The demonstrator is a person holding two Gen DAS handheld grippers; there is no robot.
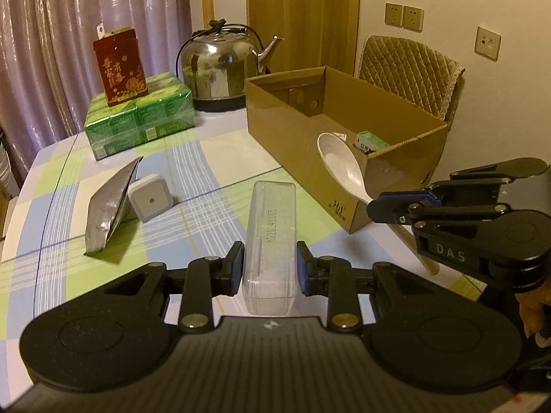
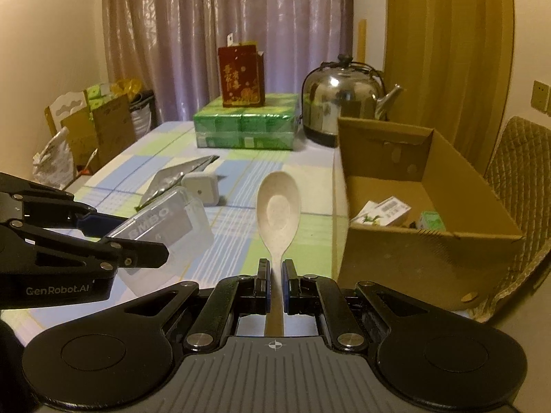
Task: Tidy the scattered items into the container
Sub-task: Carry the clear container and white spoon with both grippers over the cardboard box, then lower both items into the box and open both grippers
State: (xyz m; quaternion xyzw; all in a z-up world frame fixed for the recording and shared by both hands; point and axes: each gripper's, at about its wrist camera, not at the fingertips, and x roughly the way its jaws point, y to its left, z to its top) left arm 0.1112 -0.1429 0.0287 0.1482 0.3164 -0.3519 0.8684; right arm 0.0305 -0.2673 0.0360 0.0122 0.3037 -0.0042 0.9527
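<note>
Spoon (image 2: 278, 206) and clear case (image 1: 269, 241) are both off the table (image 1: 213, 172), each clamped in a tool. The left tool (image 1: 269, 265) has its two blue pads pressed against the long sides of the clear case, which points forward and away over the checked cloth. The right tool (image 2: 274, 282) is closed narrow on the spoon's handle, bowl forward and facing up; in the left view the spoon's bowl hangs in front of the near corner of the box (image 1: 292, 127). The cardboard box stands open on the table's right side, with small green-and-white cartons (image 2: 389, 211) lying on its floor. Left on the table are a foil pouch (image 1: 110, 203) and a white square plug (image 1: 151, 199), touching or just beside each other. Farther back sit a wrapped green pack (image 1: 137, 120) with a red box (image 1: 118, 65) upright on it, and a steel kettle (image 1: 224, 69) just behind the cardboard box.
</note>
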